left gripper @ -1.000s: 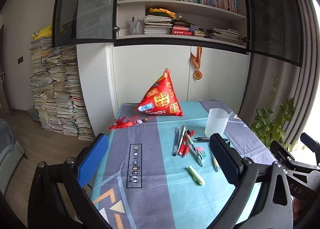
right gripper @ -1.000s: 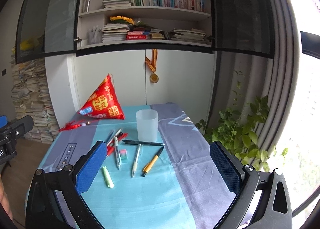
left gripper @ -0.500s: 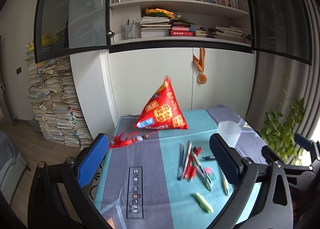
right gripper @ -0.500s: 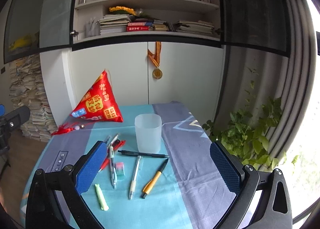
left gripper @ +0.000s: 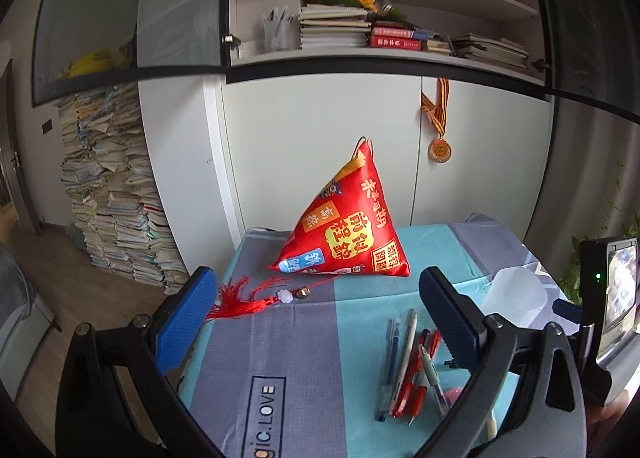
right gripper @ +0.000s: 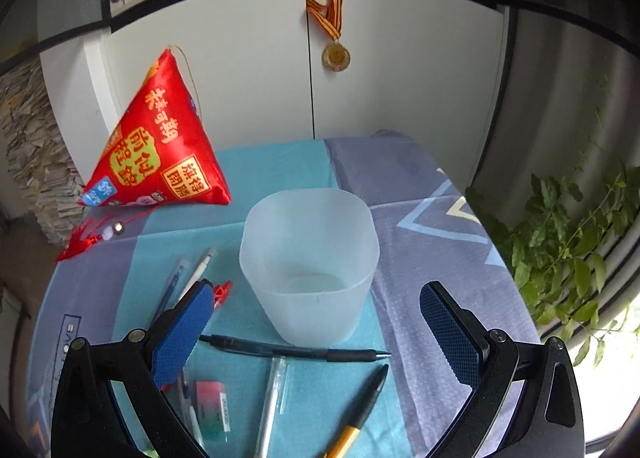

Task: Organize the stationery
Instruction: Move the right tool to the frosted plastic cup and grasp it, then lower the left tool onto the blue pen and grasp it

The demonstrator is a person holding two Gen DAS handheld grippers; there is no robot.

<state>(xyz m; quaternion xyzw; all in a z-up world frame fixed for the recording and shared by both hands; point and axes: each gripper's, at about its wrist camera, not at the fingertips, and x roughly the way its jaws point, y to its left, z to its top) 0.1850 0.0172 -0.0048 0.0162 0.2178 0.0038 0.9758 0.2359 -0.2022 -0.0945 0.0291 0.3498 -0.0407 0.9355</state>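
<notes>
A frosted plastic cup (right gripper: 310,262) stands upright and empty on the blue-grey tablecloth (right gripper: 420,225). My right gripper (right gripper: 316,334) hovers open just in front of the cup, with a black pen (right gripper: 292,350) lying crosswise below it. Nearer lie a clear pen (right gripper: 272,402), an orange-black pen (right gripper: 356,414) and a pink-green eraser (right gripper: 212,406). In the left wrist view my left gripper (left gripper: 320,322) is open above the cloth, and a bunch of blue, white and red pens (left gripper: 408,366) lies at its right finger. The cup (left gripper: 514,298) shows behind that finger.
A red pyramid-shaped cushion (left gripper: 348,225) with a red tassel (left gripper: 248,298) sits at the table's far side, against white cabinets. A medal (right gripper: 335,55) hangs on a cabinet door. Stacked papers (left gripper: 112,193) stand on the floor left, a plant (right gripper: 568,250) right.
Both grippers have moved forward and lower over the table. The right one has closed in on the cup, which now fills its view; the left now faces the red cushion.
</notes>
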